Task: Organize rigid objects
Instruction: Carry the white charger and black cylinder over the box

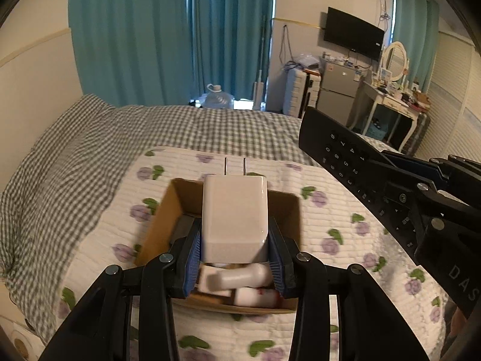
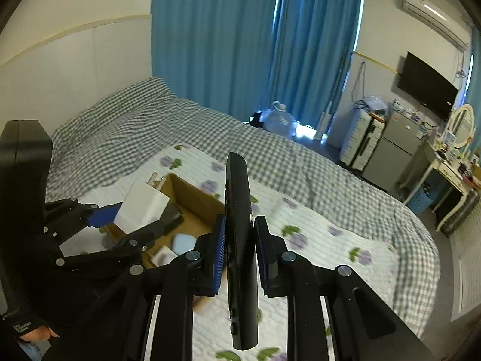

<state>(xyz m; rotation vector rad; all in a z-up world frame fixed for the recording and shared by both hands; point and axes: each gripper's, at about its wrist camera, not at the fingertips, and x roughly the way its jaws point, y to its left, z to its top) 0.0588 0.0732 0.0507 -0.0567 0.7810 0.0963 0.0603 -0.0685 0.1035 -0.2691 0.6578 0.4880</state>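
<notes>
My left gripper (image 1: 234, 251) is shut on a white plug charger (image 1: 235, 216), prongs pointing away, held above an open cardboard box (image 1: 168, 207) on the floral quilt. Inside the box lie white items (image 1: 240, 279). My right gripper (image 2: 239, 245) is shut on a black remote control (image 2: 239, 210), held edge-on and lifted over the quilt to the right of the box (image 2: 195, 198). In the left wrist view the remote (image 1: 345, 165) shows its number keys at the right, clamped by the right gripper (image 1: 399, 177). The right wrist view shows the left gripper (image 2: 129, 219) with the charger (image 2: 142, 207).
The box sits on a white quilt with purple flowers (image 1: 330, 204) spread over a grey checked bedcover (image 1: 75, 156). Blue curtains (image 2: 240, 45) hang behind the bed. A water jug (image 2: 278, 120), a fridge (image 2: 390, 147) and a dressing table (image 2: 451, 174) stand at the far right.
</notes>
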